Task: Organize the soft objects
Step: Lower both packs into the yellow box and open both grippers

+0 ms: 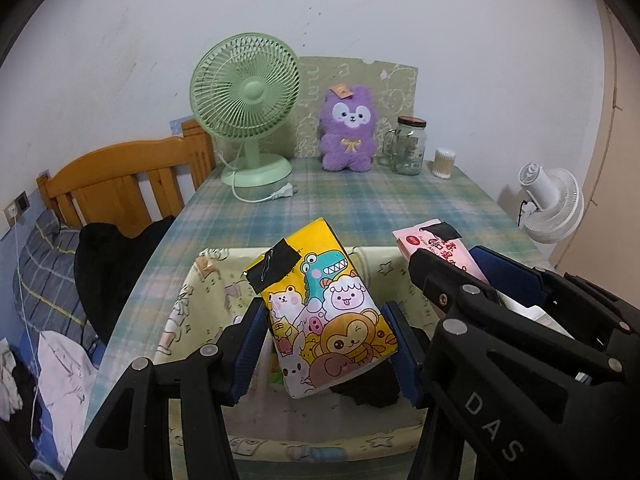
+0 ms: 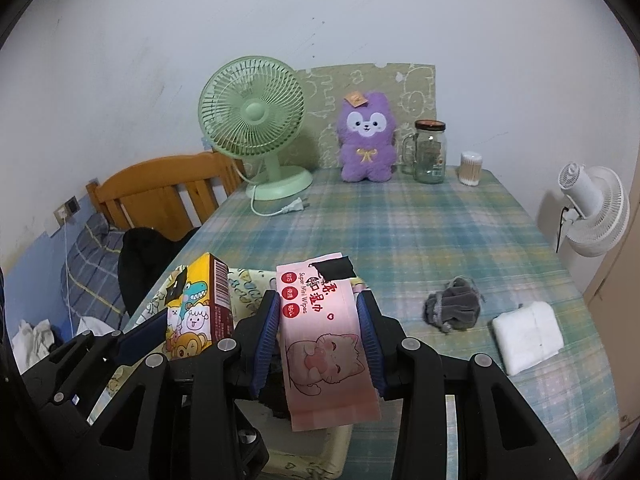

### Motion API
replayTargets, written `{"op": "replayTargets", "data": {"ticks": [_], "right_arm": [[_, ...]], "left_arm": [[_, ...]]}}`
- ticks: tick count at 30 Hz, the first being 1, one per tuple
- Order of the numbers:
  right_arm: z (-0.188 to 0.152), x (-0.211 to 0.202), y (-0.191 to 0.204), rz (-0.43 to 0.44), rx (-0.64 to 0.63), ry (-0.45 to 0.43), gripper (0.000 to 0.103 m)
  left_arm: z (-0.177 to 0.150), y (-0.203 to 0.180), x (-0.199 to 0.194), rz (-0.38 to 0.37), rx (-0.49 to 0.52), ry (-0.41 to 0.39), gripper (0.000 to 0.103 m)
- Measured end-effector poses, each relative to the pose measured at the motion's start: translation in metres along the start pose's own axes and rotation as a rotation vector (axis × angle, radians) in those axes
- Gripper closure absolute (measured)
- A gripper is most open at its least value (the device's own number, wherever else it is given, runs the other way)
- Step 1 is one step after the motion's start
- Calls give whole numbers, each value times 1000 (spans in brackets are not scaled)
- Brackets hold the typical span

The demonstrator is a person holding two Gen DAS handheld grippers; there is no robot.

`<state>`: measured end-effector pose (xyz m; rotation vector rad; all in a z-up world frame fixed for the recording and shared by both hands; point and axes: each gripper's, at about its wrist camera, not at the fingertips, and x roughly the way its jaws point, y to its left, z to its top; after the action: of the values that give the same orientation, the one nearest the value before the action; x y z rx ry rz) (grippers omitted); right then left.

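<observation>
On the plaid tabletop [image 2: 420, 232], only the right view shows a grey drawstring pouch [image 2: 454, 310] and white folded cloth [image 2: 528, 334] beside the pale-yellow fabric basket [image 1: 192, 300]. Above it, left gripper [image 1: 326, 344] fingers pinch a yellow cartoon-animal tissue pack [image 1: 320, 312]; right gripper [image 2: 318, 336] fingers pinch a pink "Super Mini Wipes" pack [image 2: 324, 344].

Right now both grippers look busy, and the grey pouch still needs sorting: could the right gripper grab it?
Probably not yet: the right gripper is shut on the pink wipes pack. The grey pouch lies unobstructed on the tablecloth nearby.
</observation>
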<state>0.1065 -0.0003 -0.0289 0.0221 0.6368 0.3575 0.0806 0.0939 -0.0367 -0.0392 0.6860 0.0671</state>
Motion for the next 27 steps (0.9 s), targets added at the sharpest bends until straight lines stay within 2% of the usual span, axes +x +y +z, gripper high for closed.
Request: {"op": "replayTargets", "data": {"ticks": [12, 15, 22, 27], "right_arm": [[-4, 15, 17, 13, -40, 35, 60], [-5, 20, 23, 17, -54, 44, 60], [-6, 30, 31, 48, -61, 76, 60], [-9, 39, 32, 69, -43, 110, 58]], "left_arm": [[-15, 21, 13, 6, -38, 94, 39], [-16, 24, 13, 17, -45, 99, 25], [-13, 33, 10, 3, -71, 90, 16], [-13, 35, 16, 8, -77, 103, 16]]}}
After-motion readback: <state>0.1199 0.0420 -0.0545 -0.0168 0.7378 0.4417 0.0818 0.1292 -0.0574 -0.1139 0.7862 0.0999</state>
